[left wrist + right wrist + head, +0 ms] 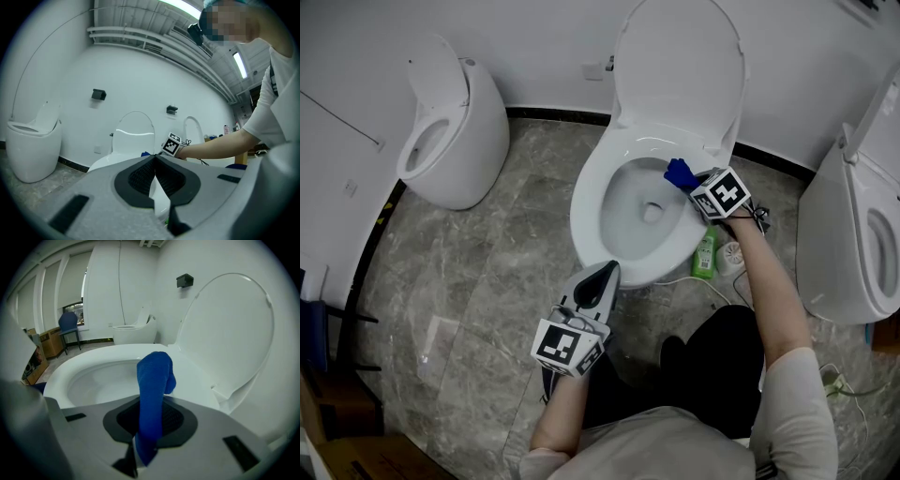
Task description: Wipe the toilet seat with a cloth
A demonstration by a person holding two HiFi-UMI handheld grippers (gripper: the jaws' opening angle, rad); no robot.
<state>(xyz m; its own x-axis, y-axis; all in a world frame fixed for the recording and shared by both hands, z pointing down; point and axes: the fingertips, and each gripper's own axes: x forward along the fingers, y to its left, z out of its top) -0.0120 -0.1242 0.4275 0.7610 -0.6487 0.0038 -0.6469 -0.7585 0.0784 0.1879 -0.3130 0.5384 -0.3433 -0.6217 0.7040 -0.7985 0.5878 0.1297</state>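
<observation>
R gripper (692,181) is clamped on the blue cloth (680,172), cloth end sticking out past the jaw tips and drooping fwd over right rear part of toilet seat (587,197), just below raised lid (675,66); actual contact w/ seat not clear in either view. L gripper (607,273) has jaws closed tip to tip w/ nothing betw. them, held low at front edge of seat, well apart from cloth. Green bottle (705,253) stands on floor (487,272) just beside toilet base, right side
</observation>
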